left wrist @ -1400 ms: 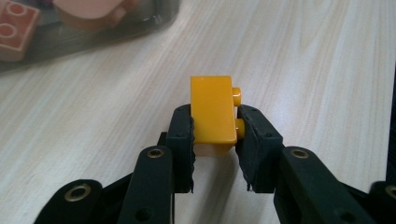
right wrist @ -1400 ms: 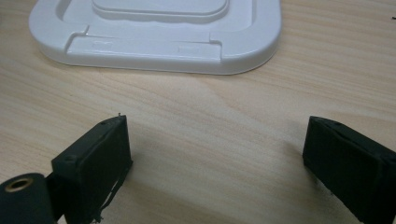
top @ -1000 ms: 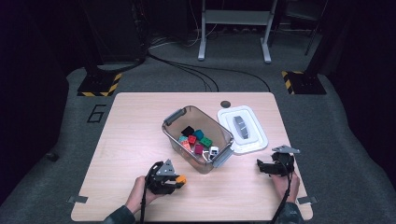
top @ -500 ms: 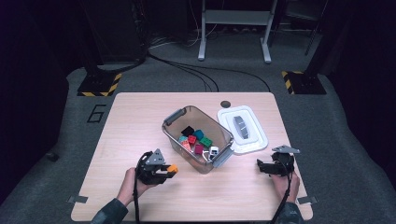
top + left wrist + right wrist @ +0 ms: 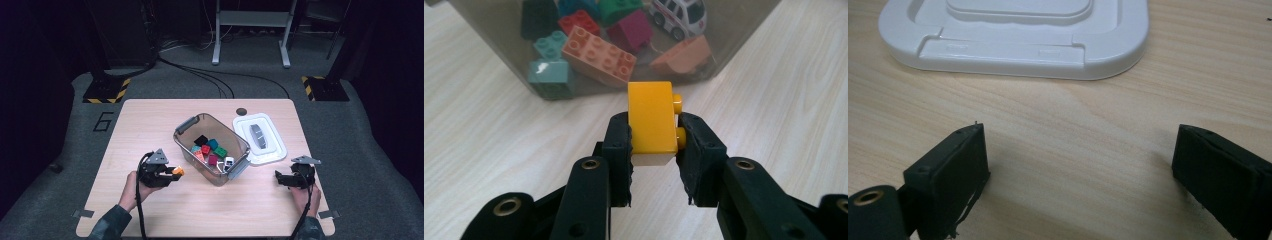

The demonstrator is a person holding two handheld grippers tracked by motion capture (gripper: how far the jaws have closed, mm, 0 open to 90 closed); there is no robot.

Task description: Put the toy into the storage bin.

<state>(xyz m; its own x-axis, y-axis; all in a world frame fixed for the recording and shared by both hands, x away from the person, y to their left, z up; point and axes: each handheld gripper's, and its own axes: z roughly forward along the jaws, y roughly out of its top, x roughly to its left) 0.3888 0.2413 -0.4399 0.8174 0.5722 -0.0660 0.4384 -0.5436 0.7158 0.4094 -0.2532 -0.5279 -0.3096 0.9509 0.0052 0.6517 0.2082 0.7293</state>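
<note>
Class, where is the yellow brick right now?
In the high view, the yellow brick is clamped in the left gripper, just left of the clear bin.

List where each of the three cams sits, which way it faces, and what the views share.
High view: above the person's side, looking forward and down on the table; both forearms and hands enter from the bottom.
Left gripper view: rides the left gripper, faces the clear bin; its jaws clamp an orange brick.
Right gripper view: rides the right gripper, faces the white lid; jaws wide apart.
Shared: bin and brick in high and left views; lid in high and right views.
</note>
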